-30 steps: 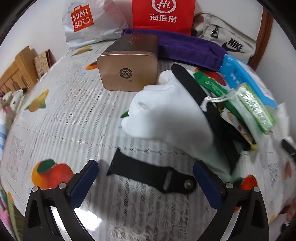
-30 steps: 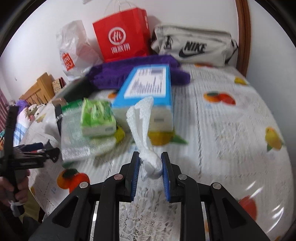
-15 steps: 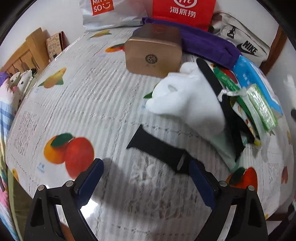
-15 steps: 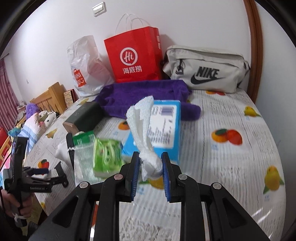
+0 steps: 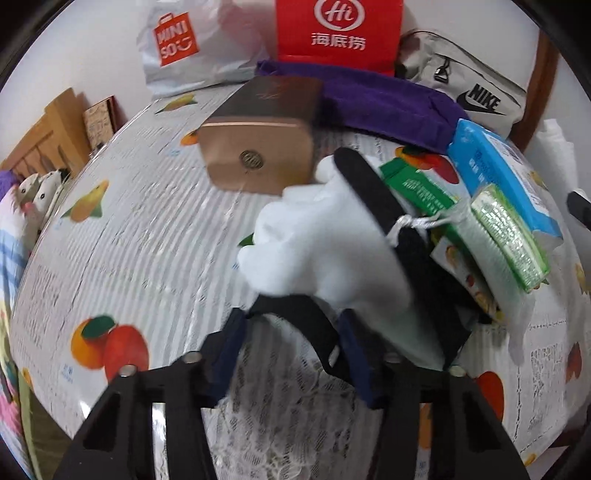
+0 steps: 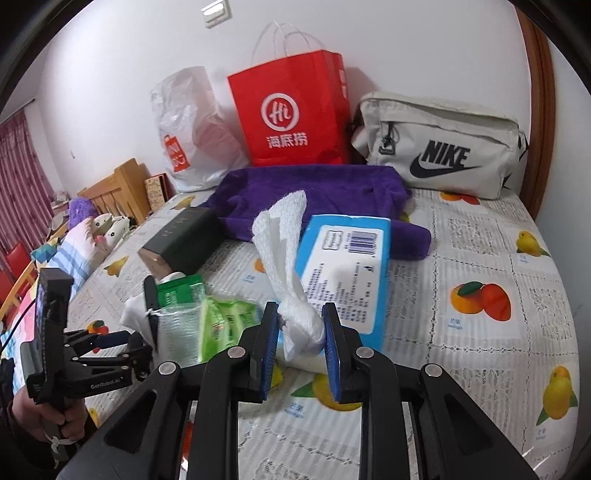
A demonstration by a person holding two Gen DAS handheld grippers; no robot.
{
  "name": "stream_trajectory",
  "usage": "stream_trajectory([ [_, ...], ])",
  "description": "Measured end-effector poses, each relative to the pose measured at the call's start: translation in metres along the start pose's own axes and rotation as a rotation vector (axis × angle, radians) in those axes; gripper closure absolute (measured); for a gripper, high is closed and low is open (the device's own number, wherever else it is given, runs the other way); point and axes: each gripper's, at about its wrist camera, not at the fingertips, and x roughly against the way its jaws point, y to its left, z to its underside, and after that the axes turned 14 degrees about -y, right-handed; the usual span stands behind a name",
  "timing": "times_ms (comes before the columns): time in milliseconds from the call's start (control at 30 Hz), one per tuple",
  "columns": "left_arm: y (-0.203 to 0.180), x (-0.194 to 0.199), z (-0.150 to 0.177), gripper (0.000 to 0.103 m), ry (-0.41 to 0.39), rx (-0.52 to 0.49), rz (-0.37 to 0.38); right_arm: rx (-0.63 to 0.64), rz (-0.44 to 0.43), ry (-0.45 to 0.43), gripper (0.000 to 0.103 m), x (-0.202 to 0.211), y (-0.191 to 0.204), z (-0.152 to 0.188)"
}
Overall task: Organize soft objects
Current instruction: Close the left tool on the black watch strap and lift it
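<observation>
Left wrist view: my left gripper [image 5: 291, 343] has just been closing around the black strap [image 5: 295, 314], bowing it upward; my right gripper [image 6: 300, 338] grips the white cloth [image 6: 284, 258].

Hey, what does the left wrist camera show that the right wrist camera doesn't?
Only the left wrist view shows the left gripper head-on, its jaws just closing on a black strap that arches between them, next to a white cloth.

Only the right wrist view shows the right gripper shut on a twisted white tissue, plus a hand holding the other gripper's handle.

Both show the red paper bag, purple towel, Nike bag and blue pack.
</observation>
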Motion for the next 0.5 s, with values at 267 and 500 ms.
stream_trajectory([
  [267, -0.002, 0.000, -0.001, 0.034, 0.092, 0.019, -0.039, -0.013, 0.041, 0.019, 0.079, -0.016, -0.020, -0.011],
  [500, 0.000, 0.003, -0.001, 0.064, 0.041, 0.002, -0.047, -0.014, 0.021, 0.029, 0.079, -0.025, -0.018, -0.013],
])
